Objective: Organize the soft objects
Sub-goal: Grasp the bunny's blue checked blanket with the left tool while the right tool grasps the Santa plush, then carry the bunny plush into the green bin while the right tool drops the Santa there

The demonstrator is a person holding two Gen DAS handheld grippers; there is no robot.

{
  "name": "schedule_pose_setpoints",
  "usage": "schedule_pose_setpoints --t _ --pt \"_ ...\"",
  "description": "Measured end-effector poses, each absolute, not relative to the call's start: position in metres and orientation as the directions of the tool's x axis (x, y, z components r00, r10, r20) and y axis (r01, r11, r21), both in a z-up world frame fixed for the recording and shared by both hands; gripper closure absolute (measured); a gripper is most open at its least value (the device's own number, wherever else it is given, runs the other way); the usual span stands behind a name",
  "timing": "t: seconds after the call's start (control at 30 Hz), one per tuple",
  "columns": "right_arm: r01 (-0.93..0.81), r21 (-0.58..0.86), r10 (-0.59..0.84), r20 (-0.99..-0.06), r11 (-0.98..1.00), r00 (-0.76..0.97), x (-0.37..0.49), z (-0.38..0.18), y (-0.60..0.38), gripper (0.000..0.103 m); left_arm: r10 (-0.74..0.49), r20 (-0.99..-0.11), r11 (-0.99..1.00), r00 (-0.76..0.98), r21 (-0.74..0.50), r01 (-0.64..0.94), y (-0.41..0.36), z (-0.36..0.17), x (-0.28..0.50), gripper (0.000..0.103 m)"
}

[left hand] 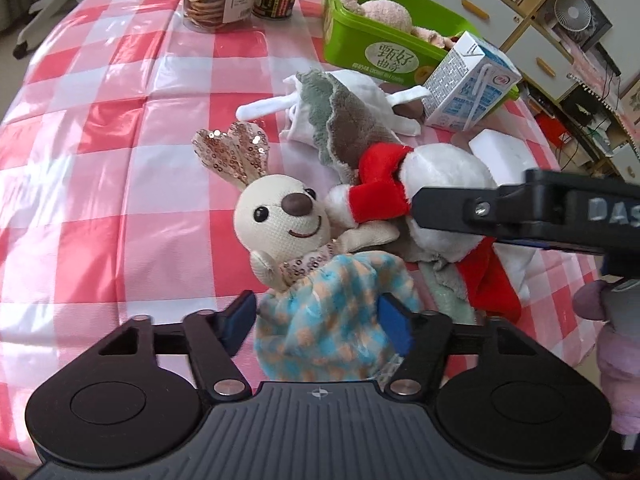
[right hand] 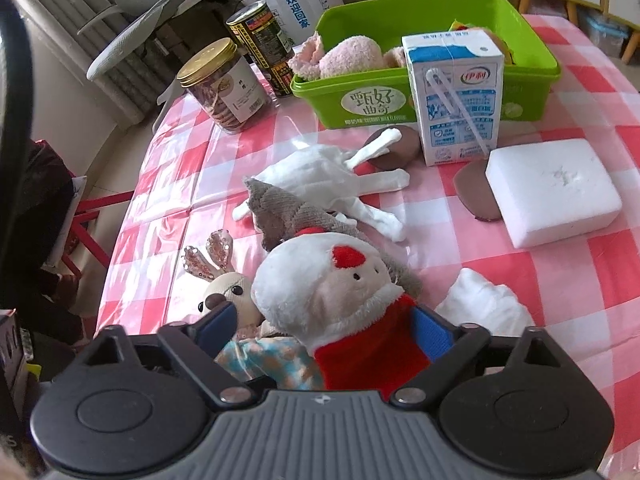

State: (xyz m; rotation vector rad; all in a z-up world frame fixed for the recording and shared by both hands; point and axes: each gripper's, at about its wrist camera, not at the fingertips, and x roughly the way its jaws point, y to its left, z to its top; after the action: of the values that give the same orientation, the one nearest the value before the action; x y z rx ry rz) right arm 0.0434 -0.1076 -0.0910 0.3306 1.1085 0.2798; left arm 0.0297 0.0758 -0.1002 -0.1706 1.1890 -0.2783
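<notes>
The tabletop [left hand: 100,128], covered in a red-and-white checked cloth, carries the whole pile; its left half lies bare and open, while the far right is crowded. At the far edge stands a green bin [right hand: 400,96] holding a pink plush toy [right hand: 348,58], with a milk carton [right hand: 456,96] just in front of it and a white foam block [right hand: 556,190] beside the carton. Two jars [right hand: 228,84] stand near the far left corner, close to the edge.

In the middle lie the soft things, heaped together: a white cloth glove [right hand: 340,176], a grey towel [left hand: 344,120] over it, a white plush doll with a red scarf [right hand: 332,284], and a beige rabbit doll [left hand: 280,216] with sequinned ears and a blue checked dress [left hand: 320,320].

The left gripper [left hand: 316,320] points steeply down at the rabbit. Its jaws stand partly apart with the checked dress between them; the right blue pad [left hand: 394,324] lies against the fabric, while the left pad shows a narrow gap beside it, so a firm clamp cannot be told.

The right gripper [right hand: 328,332] also tilts steeply down, over the white doll. Its jaws are wide apart around the doll's red body; the right pad [right hand: 434,336] sits at the red fabric, and the left pad is next to the rabbit's head, not pressing on the doll. In the left wrist view this gripper reaches in from the right, across the white doll's body. A gloved hand [left hand: 616,320] shows at that view's right edge.
</notes>
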Motion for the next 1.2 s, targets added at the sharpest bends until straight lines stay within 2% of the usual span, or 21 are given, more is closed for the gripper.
schedule_pose_setpoints --t 0.03,0.1,0.2,0.73,0.9,1.0,1.2 --pt "-0.058 0.401 0.387 -0.822 0.914 0.418 0.044 -0.093 -0.107 0.038 -0.309 -0.886 0.951 0.346 -0.283 0.124 0.076 -0.099 0.03 0.048" --pt "-0.057 0.402 0.388 -0.824 0.914 0.412 0.046 -0.097 -0.108 0.055 -0.307 -0.882 0.952 0.357 -0.281 0.124 0.077 -0.097 0.03 0.054" --pt "-0.048 0.428 0.409 -0.816 0.902 0.409 0.047 -0.098 -0.113 0.061 -0.289 -0.876 0.957 0.385 -0.257 0.134 0.078 -0.093 0.03 0.057" --pt "-0.021 0.486 0.438 -0.768 0.874 0.467 0.042 -0.076 -0.138 0.066 -0.218 -0.855 0.975 0.471 -0.173 0.137 0.084 -0.079 0.032 0.064" --pt "0.004 0.501 0.436 -0.757 0.865 0.486 0.041 -0.071 -0.148 0.066 -0.202 -0.863 0.979 0.464 -0.166 0.117 0.084 -0.087 0.035 0.054" --pt "0.015 0.515 0.442 -0.751 0.857 0.49 0.041 -0.071 -0.153 0.066 -0.204 -0.873 0.979 0.443 -0.179 0.097 0.082 -0.096 0.038 0.051" --pt "0.034 0.556 0.472 -0.734 0.83 0.488 0.038 -0.071 -0.165 0.066 -0.215 -0.867 0.975 0.449 -0.218 0.045 0.087 -0.096 0.041 0.065"
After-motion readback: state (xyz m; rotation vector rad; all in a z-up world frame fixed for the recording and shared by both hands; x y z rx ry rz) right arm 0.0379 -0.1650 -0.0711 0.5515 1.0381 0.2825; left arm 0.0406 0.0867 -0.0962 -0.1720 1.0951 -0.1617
